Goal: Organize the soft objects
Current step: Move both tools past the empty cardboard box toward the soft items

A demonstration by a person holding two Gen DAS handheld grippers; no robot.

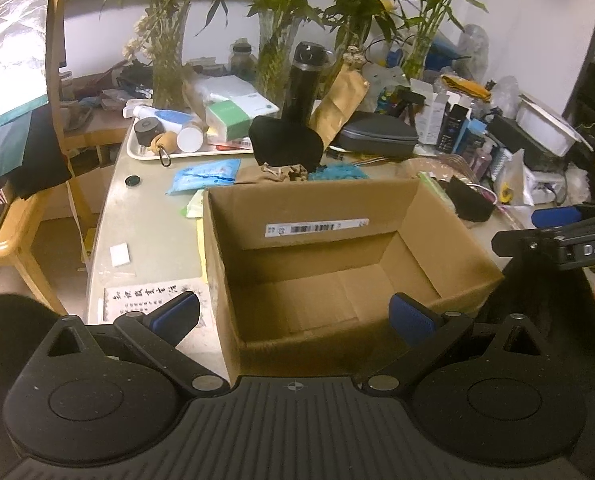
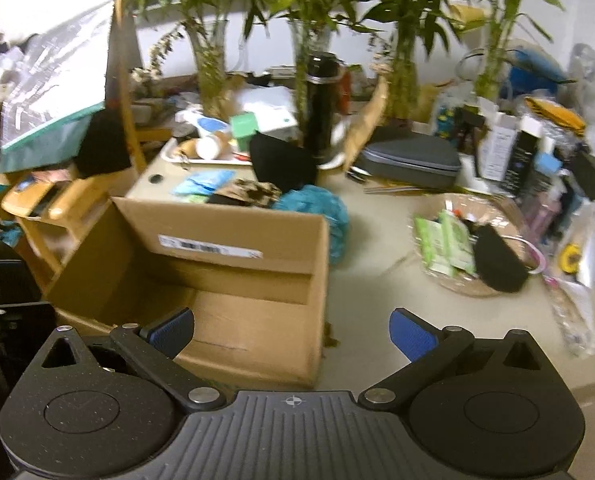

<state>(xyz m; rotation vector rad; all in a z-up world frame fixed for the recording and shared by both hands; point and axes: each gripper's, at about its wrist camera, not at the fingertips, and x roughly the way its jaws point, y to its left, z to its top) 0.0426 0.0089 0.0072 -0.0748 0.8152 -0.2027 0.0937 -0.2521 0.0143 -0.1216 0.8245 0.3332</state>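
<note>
An open cardboard box (image 1: pixel 329 292) (image 2: pixel 217 280) stands on the grey table with nothing inside. Behind its far wall lie soft things: a teal fluffy bundle (image 2: pixel 317 208) (image 1: pixel 337 171), a brown crumpled cloth (image 1: pixel 285 172) (image 2: pixel 253 192), and a black cloth (image 1: pixel 285 140) (image 2: pixel 281 160). My left gripper (image 1: pixel 295 314) hovers open above the box's near edge, holding nothing. My right gripper (image 2: pixel 291 332) is open and bare over the box's right front corner. In the left wrist view the right gripper (image 1: pixel 553 228) comes in from the right edge.
A wicker basket (image 2: pixel 473 284) with green packets and a black pouch sits right of the box. A white tray (image 1: pixel 157 152), a black flask (image 1: pixel 303 80), a grey case (image 1: pixel 377 136), plant vases and boxes crowd the back. A wooden chair (image 1: pixel 25 216) stands left.
</note>
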